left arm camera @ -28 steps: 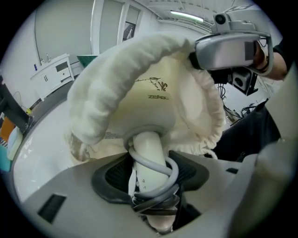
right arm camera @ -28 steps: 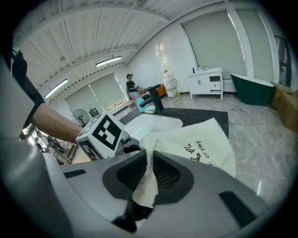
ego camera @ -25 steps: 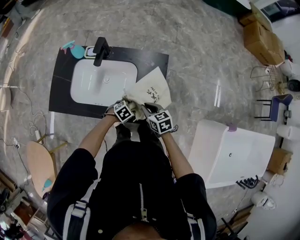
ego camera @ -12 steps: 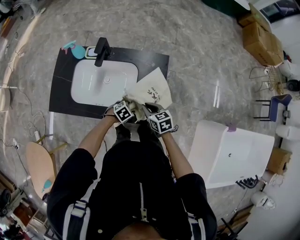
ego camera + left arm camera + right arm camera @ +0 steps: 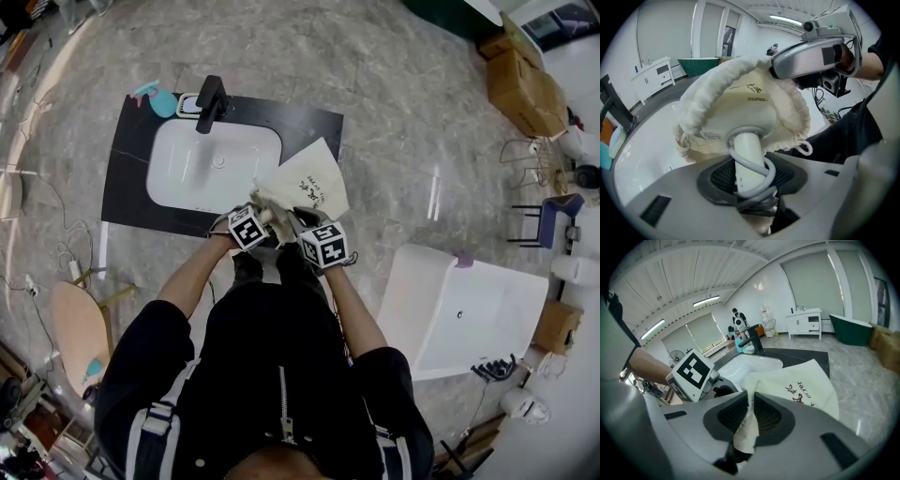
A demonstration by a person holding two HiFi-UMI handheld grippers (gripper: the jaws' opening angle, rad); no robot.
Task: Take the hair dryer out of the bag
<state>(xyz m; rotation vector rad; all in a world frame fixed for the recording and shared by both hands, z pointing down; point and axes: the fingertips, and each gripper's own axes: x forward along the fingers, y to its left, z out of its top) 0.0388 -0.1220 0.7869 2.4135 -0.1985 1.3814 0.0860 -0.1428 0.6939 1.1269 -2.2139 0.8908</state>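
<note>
A cream drawstring bag (image 5: 305,183) with dark lettering lies on the black counter (image 5: 127,187), at the basin's right front corner. In the left gripper view the bag's mouth (image 5: 740,93) gapes towards me. The white hair dryer handle (image 5: 749,159), wound with its grey cord, sticks out of it. My left gripper (image 5: 750,183) is closing on that handle, and its pads touch the cord. My right gripper (image 5: 749,420) is shut on a fold of the bag's rim (image 5: 806,390). Both grippers (image 5: 264,223) (image 5: 295,217) sit side by side at the bag's near end. The dryer's head is hidden inside the bag.
A white basin (image 5: 187,169) with a black tap (image 5: 210,101) is set in the counter, and a blue spray bottle (image 5: 155,98) stands at its back left. A white tub (image 5: 469,309) stands on the marble floor at the right. Cardboard boxes (image 5: 525,80) are far right, and a wooden stool (image 5: 80,333) is at the left.
</note>
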